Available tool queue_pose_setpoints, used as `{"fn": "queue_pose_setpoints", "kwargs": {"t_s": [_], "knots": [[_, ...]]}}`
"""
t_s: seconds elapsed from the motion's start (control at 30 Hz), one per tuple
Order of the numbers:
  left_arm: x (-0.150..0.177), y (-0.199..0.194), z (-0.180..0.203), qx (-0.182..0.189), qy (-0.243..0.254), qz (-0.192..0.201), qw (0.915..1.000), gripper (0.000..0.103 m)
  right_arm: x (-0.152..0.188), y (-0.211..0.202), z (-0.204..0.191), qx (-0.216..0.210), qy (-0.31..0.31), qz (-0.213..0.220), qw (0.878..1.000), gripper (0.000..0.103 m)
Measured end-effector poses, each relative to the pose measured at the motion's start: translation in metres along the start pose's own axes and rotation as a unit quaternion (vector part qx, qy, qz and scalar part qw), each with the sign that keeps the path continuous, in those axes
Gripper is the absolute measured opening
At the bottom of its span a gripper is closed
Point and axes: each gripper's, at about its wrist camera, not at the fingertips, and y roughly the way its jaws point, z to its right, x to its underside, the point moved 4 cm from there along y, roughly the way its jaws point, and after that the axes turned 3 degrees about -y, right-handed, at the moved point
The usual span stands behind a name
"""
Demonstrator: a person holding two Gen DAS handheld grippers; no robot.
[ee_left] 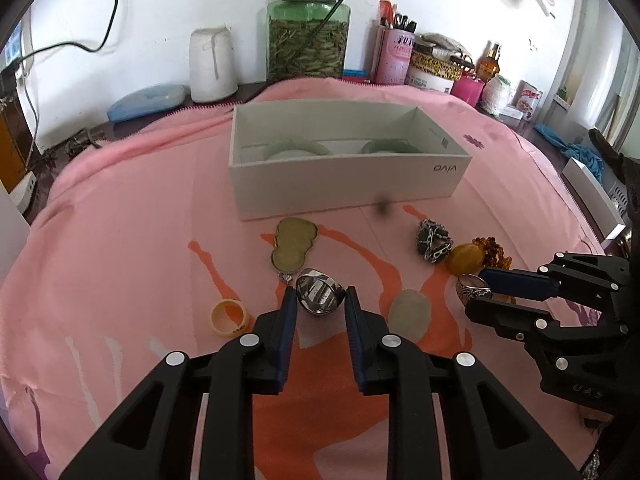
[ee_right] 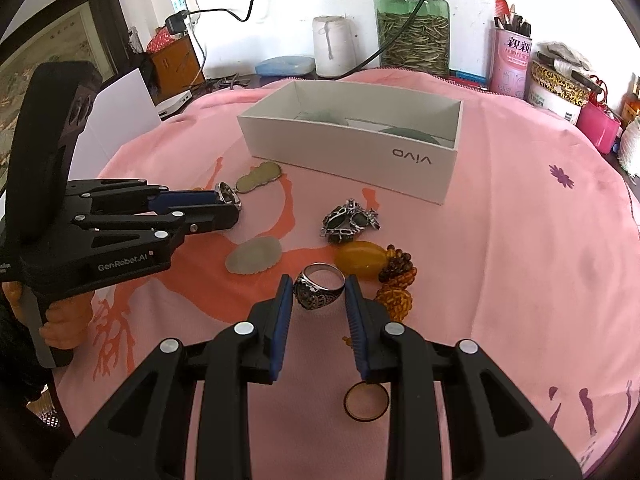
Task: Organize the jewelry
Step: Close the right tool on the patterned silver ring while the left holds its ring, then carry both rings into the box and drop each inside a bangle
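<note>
My left gripper (ee_left: 320,294) is shut on a plain polished silver ring (ee_left: 318,302), just above the pink cloth; the right wrist view shows that gripper (ee_right: 230,206) at the left with the ring (ee_right: 227,194) at its tips. My right gripper (ee_right: 319,282) is shut on an ornate engraved silver ring (ee_right: 320,298), also seen in the left wrist view at the right gripper (ee_left: 476,291). Beyond both stands an open white box (ee_left: 348,184) holding two green jade bangles (ee_left: 298,147).
Loose on the cloth lie a gourd-shaped jade pendant (ee_left: 292,246), a pale jade piece (ee_left: 410,314), a cream ring (ee_left: 229,317), a chain-wrapped green pendant (ee_right: 350,218), an amber stone with beads (ee_right: 360,258) and a dark ring (ee_right: 366,402). Jars and tins line the back wall.
</note>
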Motion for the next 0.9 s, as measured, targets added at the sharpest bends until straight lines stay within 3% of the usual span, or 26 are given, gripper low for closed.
{"fn": "queue_pose_setpoints", "kwargs": {"t_s": [0.43,0.67,0.9], "knots": [[-0.006,-0.031,0.008,-0.045,0.021,0.07,0.9963,0.024,-0.006,-0.018,-0.003,0.001,-0.002,0.041,0.999,0.026],[-0.014,-0.052,0.009,-0.065,0.019,0.112,0.9913,0.024,-0.016,-0.038,0.008,-0.011,0.032,0.076,0.997,0.026],[-0.049,-0.071,0.004,-0.064,0.008,0.134,0.9889,0.024,-0.062,-0.075,0.011,-0.012,0.043,0.119,0.992,0.026]]}}
